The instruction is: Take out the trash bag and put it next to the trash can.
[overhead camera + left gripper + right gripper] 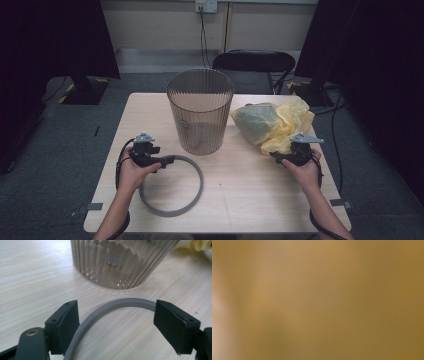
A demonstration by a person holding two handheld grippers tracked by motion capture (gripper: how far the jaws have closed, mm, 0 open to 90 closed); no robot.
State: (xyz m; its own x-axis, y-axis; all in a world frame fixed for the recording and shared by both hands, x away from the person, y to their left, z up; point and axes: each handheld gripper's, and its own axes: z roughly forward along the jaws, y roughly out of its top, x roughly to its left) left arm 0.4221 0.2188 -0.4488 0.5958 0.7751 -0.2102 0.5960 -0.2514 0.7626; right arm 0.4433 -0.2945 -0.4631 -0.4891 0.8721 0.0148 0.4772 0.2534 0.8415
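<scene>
A grey ring [172, 212] lies flat on the wooden table [250, 190], in front of an upright, ribbed, see-through bin [200, 115]. My left gripper [167, 160] is at the ring's near-left arc. In the left gripper view its jaws [115, 302] stand wide apart with the ring [87, 322] curving between them, close by the left pad, and the bin [115, 265] just ahead. A crumpled yellow plastic bag [272, 122] lies right of the bin. My right gripper [276, 156] pushes into the bag's near edge. Blurred yellow film [318, 300] covers the right gripper view and hides the jaws.
A black chair [252, 62] stands behind the table's far edge. Dark stands [80, 85] flank the table on grey carpet. A corner of the bag [197, 245] peeks in at the top right of the left gripper view.
</scene>
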